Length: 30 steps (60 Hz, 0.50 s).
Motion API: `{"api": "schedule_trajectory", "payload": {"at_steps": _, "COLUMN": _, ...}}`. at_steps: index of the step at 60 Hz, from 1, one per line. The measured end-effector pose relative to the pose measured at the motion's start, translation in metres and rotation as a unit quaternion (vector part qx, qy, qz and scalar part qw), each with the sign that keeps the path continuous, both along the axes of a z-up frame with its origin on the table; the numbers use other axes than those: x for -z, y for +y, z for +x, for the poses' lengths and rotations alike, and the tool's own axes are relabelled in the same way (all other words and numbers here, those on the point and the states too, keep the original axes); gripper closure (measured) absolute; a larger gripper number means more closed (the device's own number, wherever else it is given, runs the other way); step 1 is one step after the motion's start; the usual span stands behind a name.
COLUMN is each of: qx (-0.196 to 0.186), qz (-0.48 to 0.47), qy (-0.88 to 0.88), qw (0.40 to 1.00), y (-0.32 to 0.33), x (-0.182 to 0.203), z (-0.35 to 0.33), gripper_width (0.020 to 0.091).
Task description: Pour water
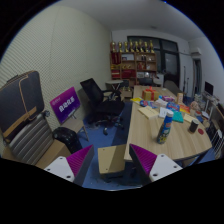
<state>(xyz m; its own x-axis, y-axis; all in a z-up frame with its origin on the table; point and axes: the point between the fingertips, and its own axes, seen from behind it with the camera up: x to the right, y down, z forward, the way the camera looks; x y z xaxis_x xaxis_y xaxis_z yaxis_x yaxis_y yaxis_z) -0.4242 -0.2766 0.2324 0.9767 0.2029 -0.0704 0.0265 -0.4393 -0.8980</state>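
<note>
Our hand-held gripper point(112, 163) hangs open and empty, well short of the bench point(150, 125); pouring hasn't begun, we judge.

The gripper point(112, 165) is held level, well up off the floor, facing out into the room. Its two fingers stand wide apart — pink pads point(80, 160) turned inward — with nothing between them and nothing touched.

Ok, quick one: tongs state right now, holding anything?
Tongs: open, holding nothing; only a wooden block shows between the fingers.
</note>
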Motion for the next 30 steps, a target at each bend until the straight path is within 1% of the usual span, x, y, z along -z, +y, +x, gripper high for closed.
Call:
{"api": "schedule_trajectory", "payload": {"at_steps": 6, "qx": 0.017, "qz": -0.001, "qy": -0.002, "qw": 1.0, "y": 0.001, "x": 0.0, "z": 0.002, "gripper_width": 0.0296}}
{"api": "schedule_trajectory", "payload": {"at_steps": 8, "qx": 0.02, "qz": 0.005, "qy": -0.006, "qw": 1.0, "y": 0.008, "x": 0.008, "z": 0.008, "gripper_width": 0.0297}}
{"api": "schedule_trajectory", "payload": {"at_steps": 15, "qx": 0.031, "qz": 0.053, "qy": -0.019, "qw": 0.998, "y": 0.032, "x": 0.014, "z": 0.04, "gripper_width": 0.0302}}
{"api": "schedule_trajectory", "payload": {"at_steps": 18, "qx": 0.049, "qz": 0.07, "qy": -0.034, "qw": 0.996, "y": 0.055, "x": 0.026, "z": 0.061, "gripper_width": 0.0303}}
{"api": "schedule_trajectory", "payload": {"at_steps": 24, "qx": 0.088, "qz": 0.076, "qy": -0.058, "qw": 0.992, "y": 0.083, "x": 0.052, "z": 0.126, "gripper_width": 0.0301}}
{"api": "schedule_trajectory", "payload": {"at_steps": 30, "qx": 0.12, "qz": 0.085, "qy": -0.055, "qw": 0.988, "y": 0.137, "x": 0.077, "z": 0.185, "gripper_width": 0.0301}}
